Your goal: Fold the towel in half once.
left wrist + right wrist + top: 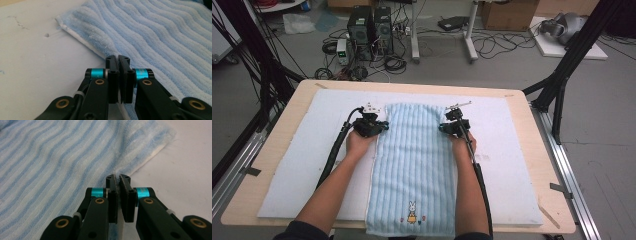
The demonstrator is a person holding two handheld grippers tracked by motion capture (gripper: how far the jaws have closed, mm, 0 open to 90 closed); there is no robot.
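Note:
A light blue striped towel (414,160) with a small rabbit picture near its front end lies lengthwise on the white mat (522,165). My left gripper (382,126) is at the towel's left edge, near the far corner. In the left gripper view its jaws are pressed together on the towel's white-hemmed edge (100,53). My right gripper (446,128) is at the towel's right edge, opposite the left one. The right gripper view has its jaws closed on the towel's edge (140,167), which puckers up into them.
The mat covers a wooden table (282,130). Beyond the table's far edge the floor holds computer towers (371,30), cables and a cardboard box (508,14). Black frame legs (562,85) stand at both sides.

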